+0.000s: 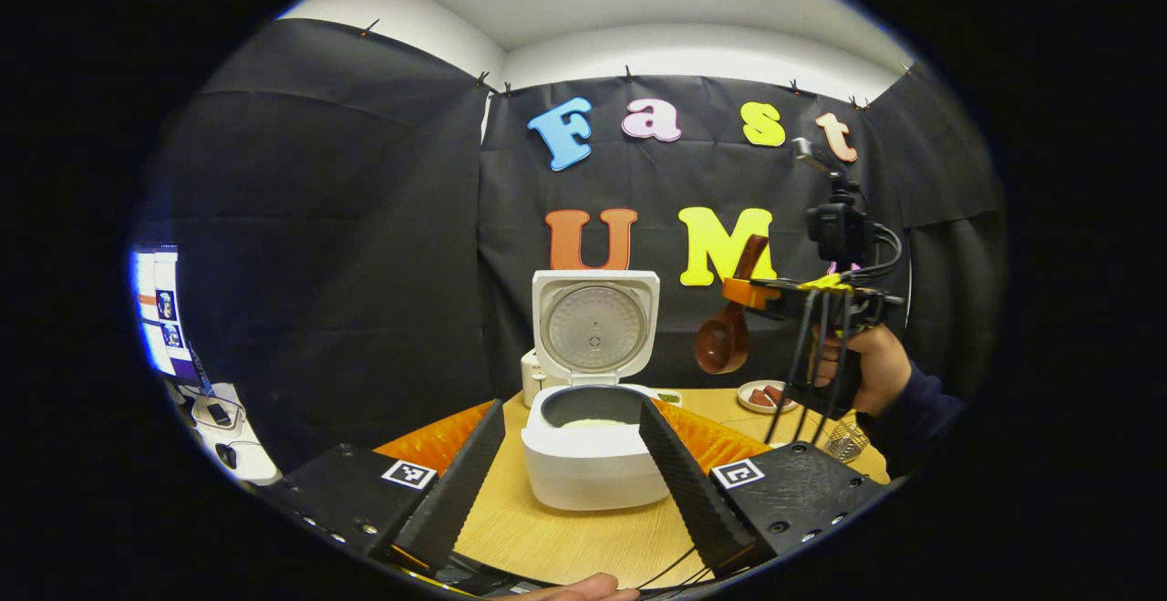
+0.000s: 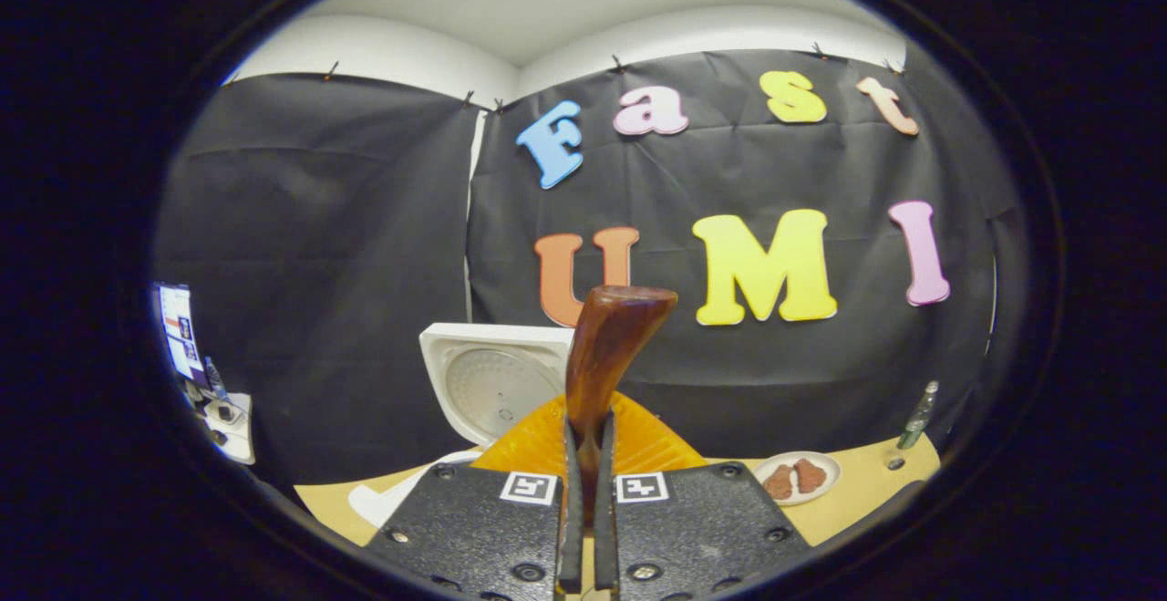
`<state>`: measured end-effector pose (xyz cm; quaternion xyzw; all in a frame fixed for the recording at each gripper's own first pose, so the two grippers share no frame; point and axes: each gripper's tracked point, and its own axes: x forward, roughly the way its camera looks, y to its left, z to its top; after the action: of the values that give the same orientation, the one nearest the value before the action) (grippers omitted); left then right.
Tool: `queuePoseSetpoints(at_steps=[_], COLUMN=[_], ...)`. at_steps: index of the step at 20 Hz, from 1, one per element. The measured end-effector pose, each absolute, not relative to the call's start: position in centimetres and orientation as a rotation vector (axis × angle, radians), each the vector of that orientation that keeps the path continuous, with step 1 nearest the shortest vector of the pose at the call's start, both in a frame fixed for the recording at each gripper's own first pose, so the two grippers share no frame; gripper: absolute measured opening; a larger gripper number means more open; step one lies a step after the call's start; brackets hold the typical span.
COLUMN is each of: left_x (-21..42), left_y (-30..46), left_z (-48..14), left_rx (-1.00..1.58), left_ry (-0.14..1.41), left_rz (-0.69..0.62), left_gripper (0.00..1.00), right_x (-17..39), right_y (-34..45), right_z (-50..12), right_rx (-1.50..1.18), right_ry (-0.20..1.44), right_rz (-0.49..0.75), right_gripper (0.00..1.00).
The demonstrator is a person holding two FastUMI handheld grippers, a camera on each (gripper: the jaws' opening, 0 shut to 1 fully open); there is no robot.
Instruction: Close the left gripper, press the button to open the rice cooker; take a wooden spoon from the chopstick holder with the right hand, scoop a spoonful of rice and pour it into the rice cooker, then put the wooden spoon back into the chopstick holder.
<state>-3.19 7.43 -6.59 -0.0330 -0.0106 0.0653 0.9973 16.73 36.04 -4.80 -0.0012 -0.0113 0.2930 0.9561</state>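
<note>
Two claws: left claw [image 1: 570, 455] apart, unlabelled rice cooker [image 1: 594, 455] between; right claw [image 2: 583, 482] clamps wooden spoon [image 2: 606, 346].

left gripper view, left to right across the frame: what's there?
Monitor → rice cooker, lid up → wooden spoon → right gripper shut on its handle → the hand holding that gripper.

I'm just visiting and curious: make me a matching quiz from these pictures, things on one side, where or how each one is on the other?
Things:
1. cooker lid
2. spoon
3. plate
4. left gripper

States:
A. clamped in the right gripper
B. fingers spread apart
C. standing up open
D. on the table, right of the cooker

Pairs: 1-C, 2-A, 3-D, 4-B
</note>
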Motion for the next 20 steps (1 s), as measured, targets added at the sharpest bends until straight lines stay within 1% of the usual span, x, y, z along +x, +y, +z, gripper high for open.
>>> queuePoseSetpoints(at_steps=[3, 5, 7, 9, 12, 18, 20], left_x=[-2.2, -1.1, 0.0, 1.1, 2.2, 3.8, 4.4], left_y=[5.7, 4.7, 3.3, 1.9, 0.6, -1.0, -0.9], left_z=[-5.6, -4.8, -4.3, -4.2, -3.9, -4.1, -3.5], left_rx=[-0.065, -0.064, -0.075, -0.087, -0.076, -0.049, -0.06], left_ry=[-0.049, -0.076, -0.095, -0.094, -0.099, -0.081, -0.088], left_rz=[0.097, 0.082, 0.055, 0.031, 0.018, 0.023, 0.048], left_gripper=[0.94, 0.94, 0.94, 0.94, 0.94, 0.94, 0.94], right_x=[16.8, 17.1, 17.6, 17.5, 18.7, 22.0, 21.9], right_y=[29.0, 24.1, 19.1, 14.8, 9.9, 4.4, 4.2], right_z=[-3.9, -3.3, -4.0, -6.0, -9.6, -18.8, -21.6], right_rx=[0.032, 0.028, 0.009, -0.001, 0.042, 0.042, 0.061], right_ry=[-0.023, -0.041, -0.046, -0.025, 0.048, 0.2, 0.267], right_rz=[0.523, 0.457, 0.378, 0.313, 0.243, 0.153, 0.155], right_gripper=[0.1, 0.11, 0.11, 0.11, 0.11, 0.11, 0.11])
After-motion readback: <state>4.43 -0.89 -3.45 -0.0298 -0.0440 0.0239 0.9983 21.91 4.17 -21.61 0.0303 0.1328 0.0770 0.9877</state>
